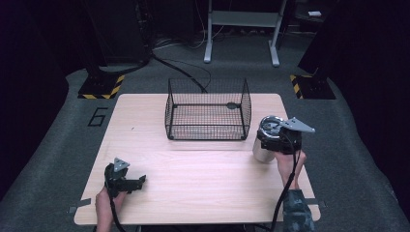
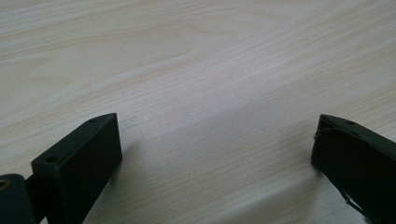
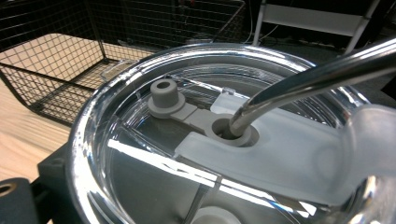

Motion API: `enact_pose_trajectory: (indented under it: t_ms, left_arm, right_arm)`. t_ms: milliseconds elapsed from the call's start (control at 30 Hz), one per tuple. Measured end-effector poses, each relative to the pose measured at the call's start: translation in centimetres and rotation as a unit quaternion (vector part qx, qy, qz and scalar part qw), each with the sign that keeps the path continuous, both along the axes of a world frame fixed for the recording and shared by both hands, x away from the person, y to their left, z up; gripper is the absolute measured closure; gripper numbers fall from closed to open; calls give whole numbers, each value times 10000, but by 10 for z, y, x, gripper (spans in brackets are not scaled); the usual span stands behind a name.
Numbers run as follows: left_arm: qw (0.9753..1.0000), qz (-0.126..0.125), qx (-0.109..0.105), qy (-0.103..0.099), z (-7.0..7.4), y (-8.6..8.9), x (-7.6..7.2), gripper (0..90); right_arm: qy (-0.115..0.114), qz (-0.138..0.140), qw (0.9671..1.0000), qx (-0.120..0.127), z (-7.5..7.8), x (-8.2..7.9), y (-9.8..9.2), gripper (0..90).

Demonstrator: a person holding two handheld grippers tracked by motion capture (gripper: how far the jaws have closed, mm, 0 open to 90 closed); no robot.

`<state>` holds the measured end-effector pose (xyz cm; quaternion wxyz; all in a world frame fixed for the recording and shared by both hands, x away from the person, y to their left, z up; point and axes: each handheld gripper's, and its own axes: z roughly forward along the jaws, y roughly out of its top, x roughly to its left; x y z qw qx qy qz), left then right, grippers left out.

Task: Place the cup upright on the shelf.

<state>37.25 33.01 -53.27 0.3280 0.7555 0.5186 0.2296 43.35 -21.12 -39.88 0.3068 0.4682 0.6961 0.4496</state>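
Steel tumbler [image 1: 263, 147] stands on the tabletop [image 1: 193, 174] just beside the wire basket's [image 1: 208, 111] right front corner, with the right claw [image 1: 276, 136] down over its top. From above, the claw hides the lid; the right gripper view shows it close — a clear lid [image 3: 140, 140] with a grey stopper [image 3: 164, 95] and a metal straw [image 3: 303, 81] through its hole — though I cannot tell how the jaws stand. Left claw [image 2: 215, 154] gapes wide and empty, low over bare wood at the near left.
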Motion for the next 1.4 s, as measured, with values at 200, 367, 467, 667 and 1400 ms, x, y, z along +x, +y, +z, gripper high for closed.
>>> enact_pose_trajectory:
  t_ms: [200, 367, 467, 667, 1400]
  left_arm:
    - [10000, -2, 1, 0, 0, 0, 0, 15]
    - [10000, 0, 0, 0, 0, 0, 0, 15]
    - [10000, -3, 2, 1, 0, 0, 0, 15]
    - [10000, 0, 1, 0, 0, 0, 0, 15]
    - [10000, 0, 2, 1, 0, 0, 0, 15]
  right_arm:
    - [-1, 114, 9999, -8, 2, 0, 7, 32]
    - [-6, 205, 9998, 5, 4, -1, 14, 32]
    - [-7, 239, 9997, 34, 5, -1, 16, 32]
    - [-10, 346, 9994, 27, 6, -1, 23, 32]
    - [-19, 763, 9970, 105, 19, -2, 48, 33]
